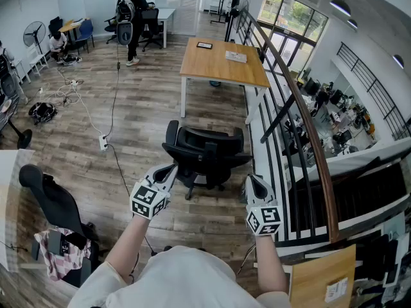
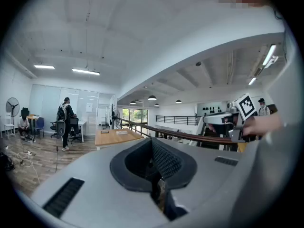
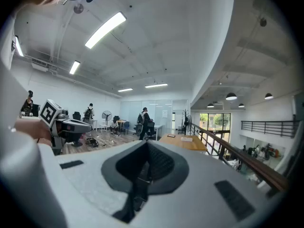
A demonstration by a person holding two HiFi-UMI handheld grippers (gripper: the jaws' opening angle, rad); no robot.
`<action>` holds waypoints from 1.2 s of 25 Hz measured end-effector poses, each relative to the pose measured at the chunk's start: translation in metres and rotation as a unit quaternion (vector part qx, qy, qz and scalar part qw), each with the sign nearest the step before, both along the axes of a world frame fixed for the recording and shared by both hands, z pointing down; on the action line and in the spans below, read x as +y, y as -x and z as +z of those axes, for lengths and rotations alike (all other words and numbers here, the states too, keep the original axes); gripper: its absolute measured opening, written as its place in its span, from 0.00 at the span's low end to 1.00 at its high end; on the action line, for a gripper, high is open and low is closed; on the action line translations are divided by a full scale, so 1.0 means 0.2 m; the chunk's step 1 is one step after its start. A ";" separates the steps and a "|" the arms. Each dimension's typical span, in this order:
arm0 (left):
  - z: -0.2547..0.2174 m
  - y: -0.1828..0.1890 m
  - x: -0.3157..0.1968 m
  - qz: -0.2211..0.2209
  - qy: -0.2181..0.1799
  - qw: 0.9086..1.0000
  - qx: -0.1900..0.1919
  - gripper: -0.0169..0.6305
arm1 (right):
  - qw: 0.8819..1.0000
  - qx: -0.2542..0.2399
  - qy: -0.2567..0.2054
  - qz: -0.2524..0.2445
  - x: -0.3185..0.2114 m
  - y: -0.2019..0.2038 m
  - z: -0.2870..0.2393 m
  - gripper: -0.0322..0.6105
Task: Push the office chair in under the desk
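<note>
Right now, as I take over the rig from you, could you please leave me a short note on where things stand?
Left claw: shut, empty, tip close to the near left side of the office chair; contact unclear.
Right claw: shut, empty, just off the chair's right side.
Desk: farther ahead, beside the railing; the chair stands well short of it, not under it.
Done: no push shows yet.
Left: push the chair forward under the desk.

i hold two claws [image 1: 171, 169] [image 1: 252, 179]. i count two black office chairs [image 1: 205, 151] [image 1: 52, 201] near me, one wooden surface [image 1: 215, 59], two people [image 1: 133, 15] [image 1: 58, 42], one fan [image 1: 33, 34].
</note>
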State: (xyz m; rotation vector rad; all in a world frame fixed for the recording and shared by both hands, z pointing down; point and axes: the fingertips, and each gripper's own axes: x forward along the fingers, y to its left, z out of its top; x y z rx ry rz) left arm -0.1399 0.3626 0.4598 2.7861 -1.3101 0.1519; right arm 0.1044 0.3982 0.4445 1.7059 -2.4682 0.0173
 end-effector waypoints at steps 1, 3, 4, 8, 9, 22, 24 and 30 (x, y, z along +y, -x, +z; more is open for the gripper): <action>0.00 0.00 0.00 0.000 0.000 1.000 0.000 0.02 | 1.000 -0.001 0.000 0.000 0.00 0.00 0.00 0.05; 0.00 0.00 -0.01 0.000 -0.001 1.000 0.000 0.02 | 1.000 -0.002 -0.001 0.000 -0.01 0.00 0.00 0.05; 0.00 0.00 -0.01 0.000 -0.001 1.000 0.000 0.02 | 1.000 -0.002 -0.001 -0.001 -0.01 0.00 0.00 0.05; -0.01 -0.01 -0.01 0.000 0.000 1.000 0.000 0.02 | 1.000 -0.001 0.000 -0.001 -0.01 0.00 -0.01 0.05; -0.01 -0.01 -0.01 0.001 0.001 1.000 0.000 0.02 | 1.000 -0.001 0.000 0.000 -0.01 0.00 -0.01 0.05; 0.06 0.02 0.02 0.003 0.017 1.000 -0.008 0.02 | 1.000 0.012 0.011 0.000 0.01 0.04 0.05 0.05; 0.07 0.03 0.03 0.002 0.019 1.000 -0.010 0.02 | 1.000 0.018 0.015 -0.002 0.02 0.05 0.07 0.05; 0.10 0.06 0.05 0.002 0.025 1.000 -0.011 0.03 | 0.999 0.023 0.025 -0.002 0.06 0.08 0.11 0.07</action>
